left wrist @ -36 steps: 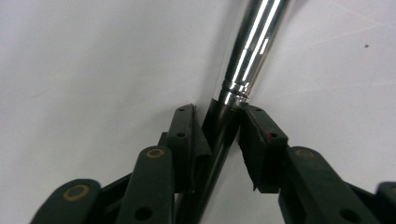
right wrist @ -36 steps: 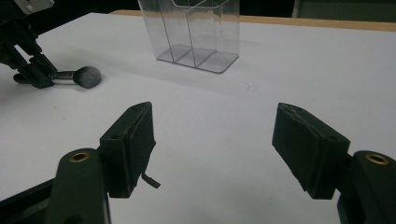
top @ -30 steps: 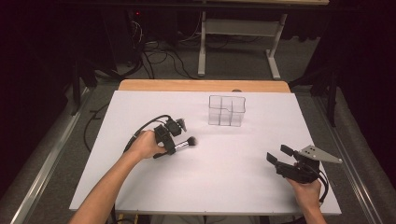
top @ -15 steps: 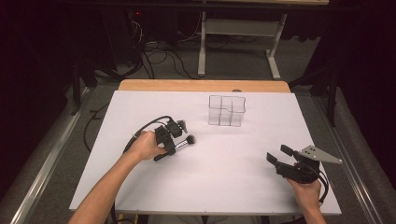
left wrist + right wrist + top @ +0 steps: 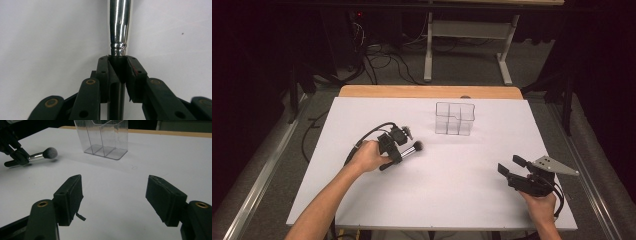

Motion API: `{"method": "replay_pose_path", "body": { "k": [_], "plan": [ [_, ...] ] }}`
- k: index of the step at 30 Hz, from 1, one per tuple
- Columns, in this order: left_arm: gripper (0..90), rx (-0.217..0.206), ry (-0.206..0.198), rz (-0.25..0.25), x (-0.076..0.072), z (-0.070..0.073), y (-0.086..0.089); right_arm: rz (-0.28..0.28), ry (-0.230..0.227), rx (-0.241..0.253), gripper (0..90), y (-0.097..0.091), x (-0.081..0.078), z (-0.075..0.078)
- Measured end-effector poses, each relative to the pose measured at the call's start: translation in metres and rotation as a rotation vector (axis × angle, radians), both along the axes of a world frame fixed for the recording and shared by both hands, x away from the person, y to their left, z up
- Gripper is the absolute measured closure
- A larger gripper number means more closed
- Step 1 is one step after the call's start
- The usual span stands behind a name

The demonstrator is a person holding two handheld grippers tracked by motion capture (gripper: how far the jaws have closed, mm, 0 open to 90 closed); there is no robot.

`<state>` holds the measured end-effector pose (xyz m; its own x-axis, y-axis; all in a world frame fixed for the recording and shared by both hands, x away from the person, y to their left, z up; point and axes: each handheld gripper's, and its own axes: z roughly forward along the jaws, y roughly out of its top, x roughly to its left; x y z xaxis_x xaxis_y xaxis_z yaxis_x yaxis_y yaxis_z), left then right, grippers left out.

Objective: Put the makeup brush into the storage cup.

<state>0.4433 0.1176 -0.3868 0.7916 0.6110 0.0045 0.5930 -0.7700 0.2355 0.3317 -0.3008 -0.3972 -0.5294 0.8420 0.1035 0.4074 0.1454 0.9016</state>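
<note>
A: Where is the makeup brush point(image 5: 408, 149) right now?

B: In the left tool point(image 5: 398, 148), on the left half of the white table point(image 5: 362, 200). The left gripper view shows the two black pads point(image 5: 103, 75) pressed against the brush's dark handle from either side, just below the shiny metal ferrule point(image 5: 119, 25), which runs straight out ahead of the tool. The jaws have just been closing, and the handle sits clamped between them.

A: And the bristle end?

B: In the high view the round dark head points away from the hand, toward the middle of the table. In the right gripper view the brush point(image 5: 42, 155) lies nearly level just over the table; I cannot tell whether the head touches it.

A: What else is near it?

B: A clear plastic organizer point(image 5: 454, 119) with compartments stands upright farther back, to the right of the brush and apart from it. Its compartments look empty.

A: The other hand?

B: The right tool point(image 5: 511, 166) rests at the near right corner of the table, well away from the brush. Its jaws stand wide apart with nothing between them; in its own view the pads point(image 5: 72, 195) frame bare table, with the organizer point(image 5: 105, 137) beyond.
</note>
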Motion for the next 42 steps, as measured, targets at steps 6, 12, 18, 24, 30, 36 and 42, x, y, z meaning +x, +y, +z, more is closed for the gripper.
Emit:
{"method": "replay_pose_path", "body": {
  "k": [6,12,18,24,30,36,42],
  "plan": [
    [74.5,-0.048,-0.039,0.006,-0.005,0.01,0.002,0.0,-0.001,-0.001,31.5,0.0,0.0,0.0],
    [74.5,-0.129,-0.071,-0.003,-0.014,0.018,0.005,-0.001,0.004,-0.003,31.5,0.001,0.0,0.0],
    [74.4,-0.196,-0.094,-0.012,-0.024,0.024,0.007,0.0,0.001,-0.003,31.5,0.001,0.0,0.0],
    [74.4,-0.267,-0.146,-0.015,-0.039,0.032,0.007,-0.002,0.003,-0.003,31.5,0.001,0.001,-0.001],
    [74.4,-0.336,-0.178,-0.003,-0.052,0.032,0.011,-0.003,0.003,-0.004,31.5,0.001,0.001,-0.001],
    [74.4,-0.382,-0.186,-0.005,-0.06,0.033,0.012,-0.003,0.005,-0.004,31.4,0.001,0.001,-0.001],
    [74.4,-0.412,-0.188,-0.016,-0.067,0.029,0.009,-0.001,0.004,-0.009,31.4,0.002,0.001,-0.001]
  ]
}}
